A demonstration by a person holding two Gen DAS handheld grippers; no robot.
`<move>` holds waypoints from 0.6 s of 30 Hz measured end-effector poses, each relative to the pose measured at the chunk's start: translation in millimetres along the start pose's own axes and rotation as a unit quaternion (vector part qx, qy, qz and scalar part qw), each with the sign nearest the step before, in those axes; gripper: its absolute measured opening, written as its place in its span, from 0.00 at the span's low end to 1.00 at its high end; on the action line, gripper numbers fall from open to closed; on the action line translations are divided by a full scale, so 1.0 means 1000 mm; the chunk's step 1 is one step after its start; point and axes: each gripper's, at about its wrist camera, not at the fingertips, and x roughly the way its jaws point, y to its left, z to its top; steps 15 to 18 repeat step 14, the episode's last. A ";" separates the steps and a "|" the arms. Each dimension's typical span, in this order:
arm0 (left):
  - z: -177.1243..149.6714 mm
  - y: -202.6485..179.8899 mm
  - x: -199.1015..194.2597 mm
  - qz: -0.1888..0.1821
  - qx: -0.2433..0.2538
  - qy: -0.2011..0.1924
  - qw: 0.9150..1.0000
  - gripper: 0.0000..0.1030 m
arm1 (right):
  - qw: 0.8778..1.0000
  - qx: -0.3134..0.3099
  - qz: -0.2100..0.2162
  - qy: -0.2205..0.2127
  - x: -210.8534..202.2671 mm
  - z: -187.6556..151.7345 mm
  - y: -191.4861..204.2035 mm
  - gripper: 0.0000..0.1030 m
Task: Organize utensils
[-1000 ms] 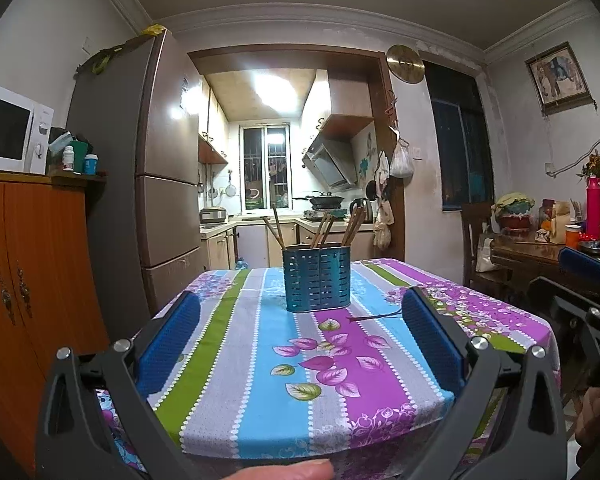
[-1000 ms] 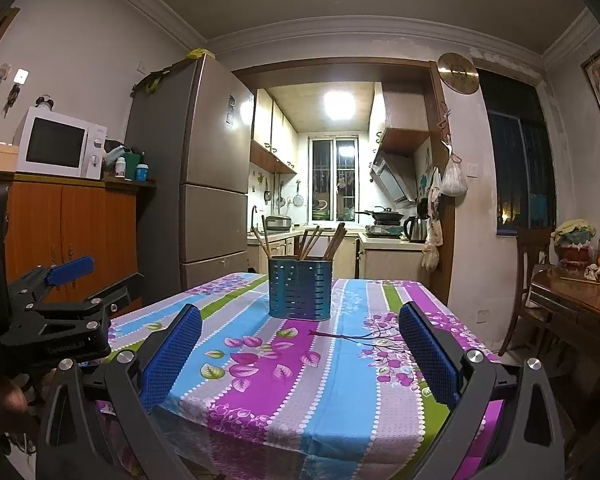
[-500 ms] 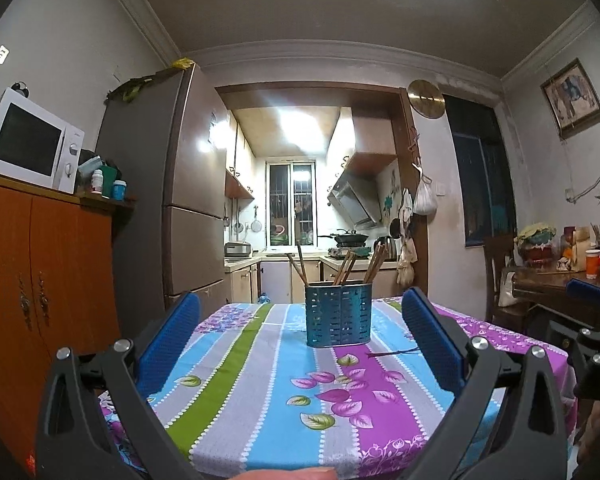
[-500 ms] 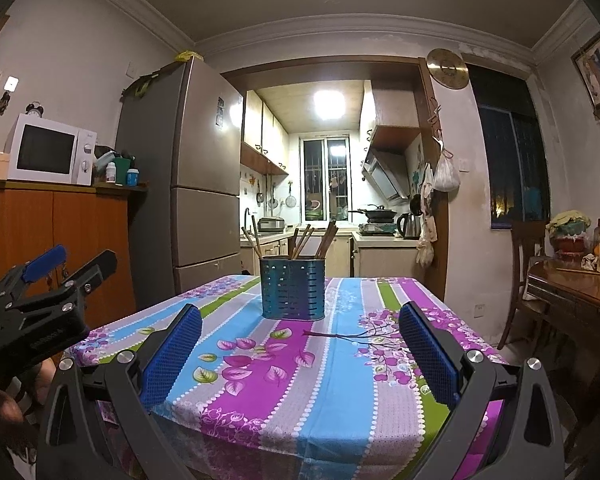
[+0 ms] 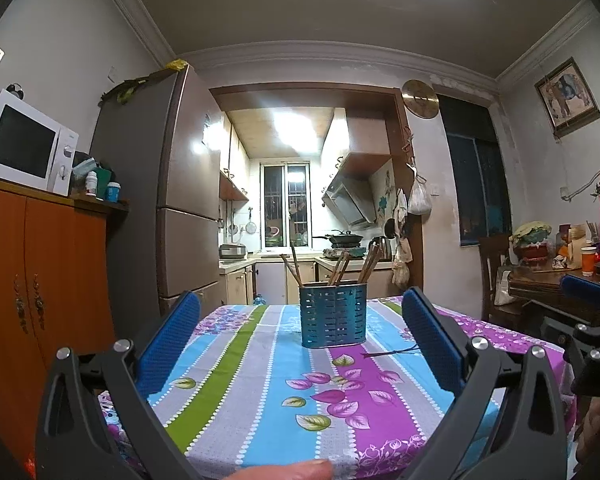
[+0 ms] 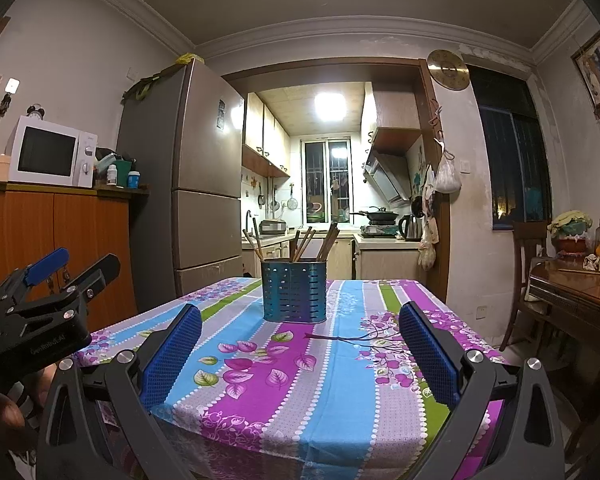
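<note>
A blue perforated utensil holder [image 5: 333, 314] [image 6: 294, 292] stands upright mid-table with several wooden chopsticks [image 5: 338, 267] [image 6: 306, 243] sticking out of it. A loose dark chopstick [image 5: 388, 352] [image 6: 340, 337] lies flat on the cloth just right of the holder. My left gripper [image 5: 302, 308] hangs open at the table's near edge, nothing between its blue pads. My right gripper [image 6: 300, 316] is open too, short of the near edge, with nothing in it. Each gripper shows at the side of the other view: left gripper [image 6: 74, 270], right gripper [image 5: 588, 292].
The table [image 5: 228, 384] wears a striped floral cloth. An orange cabinet [image 5: 40, 300] with a microwave [image 5: 24, 146] stands left, a fridge [image 5: 160, 200] behind it. A dark wooden side table [image 6: 572, 292] and chair [image 6: 528, 248] crowd the right. A fingertip [image 5: 284, 471] shows at the bottom.
Both views have sunk toward table height and tilted up, so more ceiling shows and the holder sits lower in frame. Both grippers stay open; holder and loose chopstick have not moved.
</note>
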 end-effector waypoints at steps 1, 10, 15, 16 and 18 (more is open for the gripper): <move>0.000 0.001 0.001 -0.002 -0.002 0.002 1.000 0.95 | 1.000 0.001 0.000 0.000 0.000 0.000 0.000 0.95; -0.001 0.009 0.024 -0.007 -0.031 0.027 0.999 0.95 | 1.000 -0.003 -0.003 0.007 0.006 0.002 0.000 0.95; -0.003 0.007 0.031 0.003 -0.019 0.040 0.999 0.95 | 1.000 -0.005 -0.007 0.004 0.008 0.006 0.000 0.95; -0.003 0.007 0.031 0.003 -0.019 0.040 0.999 0.95 | 1.000 -0.005 -0.007 0.004 0.008 0.006 0.000 0.95; -0.003 0.007 0.031 0.003 -0.019 0.040 0.999 0.95 | 1.000 -0.005 -0.007 0.004 0.008 0.006 0.000 0.95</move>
